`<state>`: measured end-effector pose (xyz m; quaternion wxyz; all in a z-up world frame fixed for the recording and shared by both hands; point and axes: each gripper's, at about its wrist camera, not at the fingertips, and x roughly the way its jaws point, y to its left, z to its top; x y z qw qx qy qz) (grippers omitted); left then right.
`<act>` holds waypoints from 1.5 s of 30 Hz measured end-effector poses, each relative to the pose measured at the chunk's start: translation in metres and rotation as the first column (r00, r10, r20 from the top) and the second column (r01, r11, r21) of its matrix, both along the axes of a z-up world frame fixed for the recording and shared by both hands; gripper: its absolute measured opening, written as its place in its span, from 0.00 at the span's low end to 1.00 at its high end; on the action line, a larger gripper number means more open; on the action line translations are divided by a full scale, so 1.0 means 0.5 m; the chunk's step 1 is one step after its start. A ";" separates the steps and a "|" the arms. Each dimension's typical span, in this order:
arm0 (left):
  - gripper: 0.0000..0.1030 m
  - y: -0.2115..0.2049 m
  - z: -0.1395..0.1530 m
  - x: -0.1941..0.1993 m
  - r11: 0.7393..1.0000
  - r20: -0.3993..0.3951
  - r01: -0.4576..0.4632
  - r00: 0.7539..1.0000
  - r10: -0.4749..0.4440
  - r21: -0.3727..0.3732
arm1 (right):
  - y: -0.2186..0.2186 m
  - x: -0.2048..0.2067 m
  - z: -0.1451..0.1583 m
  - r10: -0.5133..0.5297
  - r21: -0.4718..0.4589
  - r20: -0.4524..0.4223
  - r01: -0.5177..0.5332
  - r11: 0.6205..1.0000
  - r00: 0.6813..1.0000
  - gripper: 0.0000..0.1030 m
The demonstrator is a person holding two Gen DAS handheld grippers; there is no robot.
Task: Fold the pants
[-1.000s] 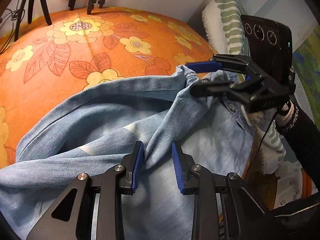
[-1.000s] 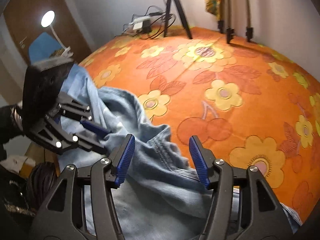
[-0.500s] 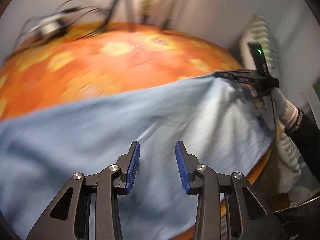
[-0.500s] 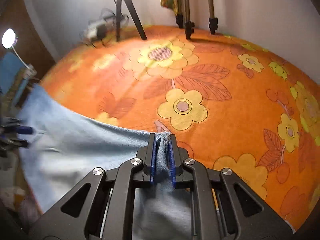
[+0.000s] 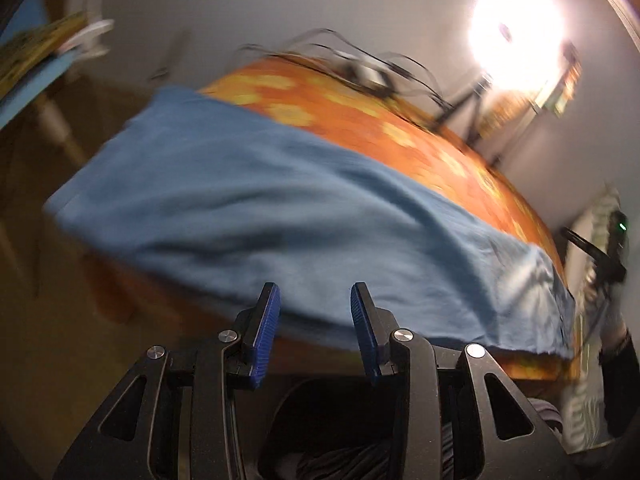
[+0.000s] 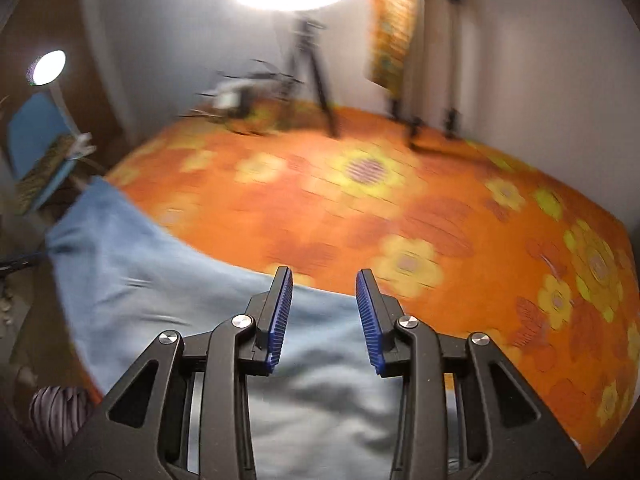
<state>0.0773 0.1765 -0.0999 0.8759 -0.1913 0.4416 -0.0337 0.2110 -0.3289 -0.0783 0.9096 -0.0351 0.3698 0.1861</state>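
The blue denim pants (image 5: pixel 304 216) lie spread out flat along the near edge of the bed with the orange flowered cover (image 5: pixel 400 120). My left gripper (image 5: pixel 314 312) is open and empty, just off the near edge of the pants. My right gripper (image 6: pixel 324 300) is open and empty, over the pants (image 6: pixel 168 292) near their far edge. In the left wrist view the right gripper (image 5: pixel 592 256) shows blurred at the right end of the pants. Both views are motion-blurred.
Tripods (image 6: pixel 316 72) and cables (image 6: pixel 240 92) stand on the far side of the bed by the wall. A bright lamp (image 5: pixel 516 32) shines there. A small desk lamp (image 6: pixel 48 68) and a blue chair (image 6: pixel 36 148) stand left of the bed. A striped pillow (image 5: pixel 600 216) lies at the right.
The right gripper was shut on the pants' edge half a second ago and has let go and opened. The left gripper has pulled back off the pants and swung left. The pants now lie flat.
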 end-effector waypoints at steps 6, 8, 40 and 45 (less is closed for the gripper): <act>0.34 0.088 -0.012 -0.053 0.995 0.019 -0.102 0.995 0.102 0.001 | 0.189 -0.057 0.053 0.221 0.025 0.049 -0.223 0.975 0.974 0.43; 0.34 0.115 -0.014 -0.061 0.992 0.029 -0.127 0.992 0.127 0.008 | 0.268 -0.076 0.060 0.305 0.015 0.054 -0.307 0.952 0.951 0.43; 0.45 0.438 -0.160 -0.051 0.857 0.001 -0.362 0.921 0.389 -0.367 | 1.053 -0.193 -0.210 0.788 -0.276 -0.188 -0.802 0.531 0.586 0.37; 0.45 0.428 -0.146 -0.050 0.876 0.015 -0.336 0.931 0.364 -0.345 | 1.040 -0.180 -0.217 0.783 -0.253 -0.225 -0.811 0.528 0.580 0.32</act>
